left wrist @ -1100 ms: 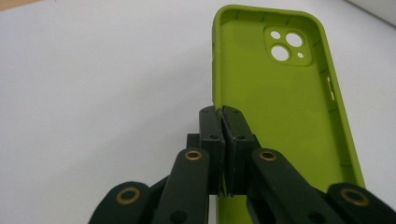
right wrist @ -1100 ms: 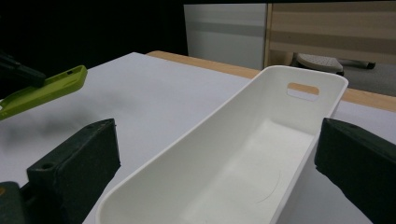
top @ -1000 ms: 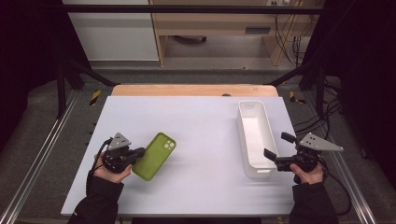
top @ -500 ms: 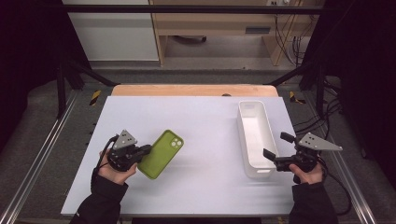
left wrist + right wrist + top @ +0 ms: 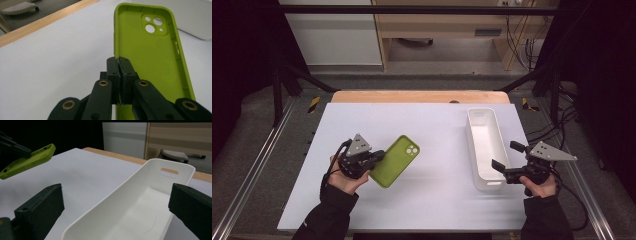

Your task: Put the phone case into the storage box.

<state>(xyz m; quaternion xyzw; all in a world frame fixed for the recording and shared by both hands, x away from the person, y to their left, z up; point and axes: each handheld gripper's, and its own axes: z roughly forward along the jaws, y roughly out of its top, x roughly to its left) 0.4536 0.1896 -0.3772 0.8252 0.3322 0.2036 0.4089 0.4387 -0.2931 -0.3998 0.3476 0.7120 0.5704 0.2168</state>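
My left gripper (image 5: 374,156) is shut on the left edge of a lime-green phone case (image 5: 395,161), holding it off the white table with its open side up. In the left gripper view the jaws pinch the rim of the phone case (image 5: 152,52), whose camera cut-outs show at the far end. A long white bin (image 5: 484,147) stands at the right of the table. My right gripper (image 5: 504,161) is open at the bin's near right end, its jaws on either side of the bin wall (image 5: 120,195). The right gripper view also shows the phone case (image 5: 28,160) raised at far left.
The white table (image 5: 437,200) has a wooden strip (image 5: 417,96) along its far edge. Metal rails run down both sides of the table. Cables hang at the far right, and a cabinet stands beyond the table.
My left gripper has carried the green phone case to the right, toward the table's middle. The right gripper has stayed at the bin.
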